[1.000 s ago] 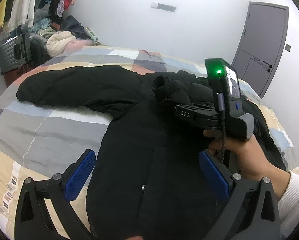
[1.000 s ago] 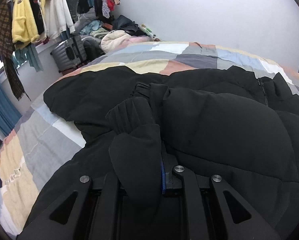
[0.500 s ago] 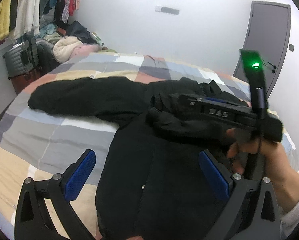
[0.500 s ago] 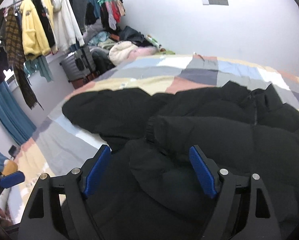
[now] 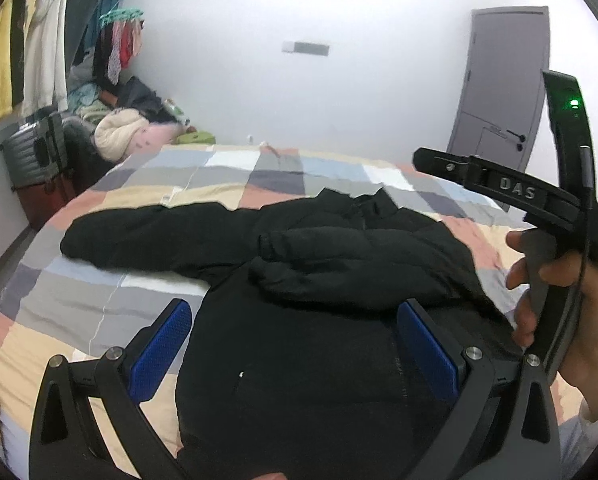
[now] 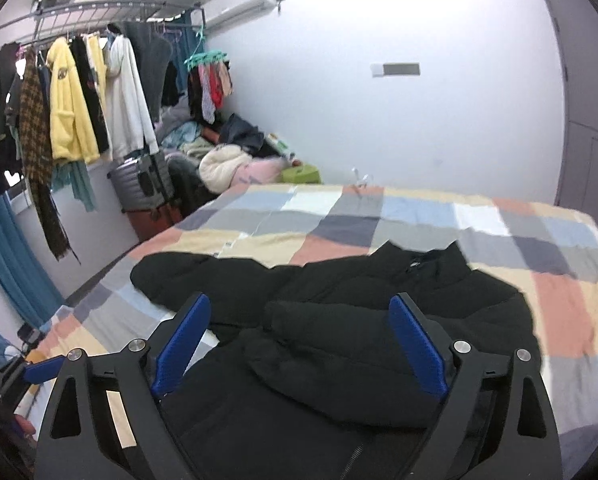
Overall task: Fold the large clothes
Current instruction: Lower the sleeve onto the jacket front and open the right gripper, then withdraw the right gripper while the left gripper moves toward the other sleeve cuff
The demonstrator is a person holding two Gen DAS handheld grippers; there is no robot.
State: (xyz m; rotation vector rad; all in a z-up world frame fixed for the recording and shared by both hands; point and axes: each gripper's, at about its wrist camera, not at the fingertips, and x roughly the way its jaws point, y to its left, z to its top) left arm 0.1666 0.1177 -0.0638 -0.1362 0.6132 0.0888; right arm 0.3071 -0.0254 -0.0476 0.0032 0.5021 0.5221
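Your left tongs (image 5: pixel 295 344) and right tongs (image 6: pixel 299 344) both hang spread and empty above the black jacket (image 5: pixel 299 360), freeing you to pick the next grip. It lies flat on the patchwork bed (image 6: pixel 379 216), one sleeve (image 6: pixel 339 344) folded over its chest, the other sleeve (image 5: pixel 147 236) outstretched beyond.

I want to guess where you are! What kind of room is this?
Most likely a bedroom. A black jacket lies on a bed with a patchwork cover, clothes hang on a rack by the wall, and a grey suitcase stands under them.
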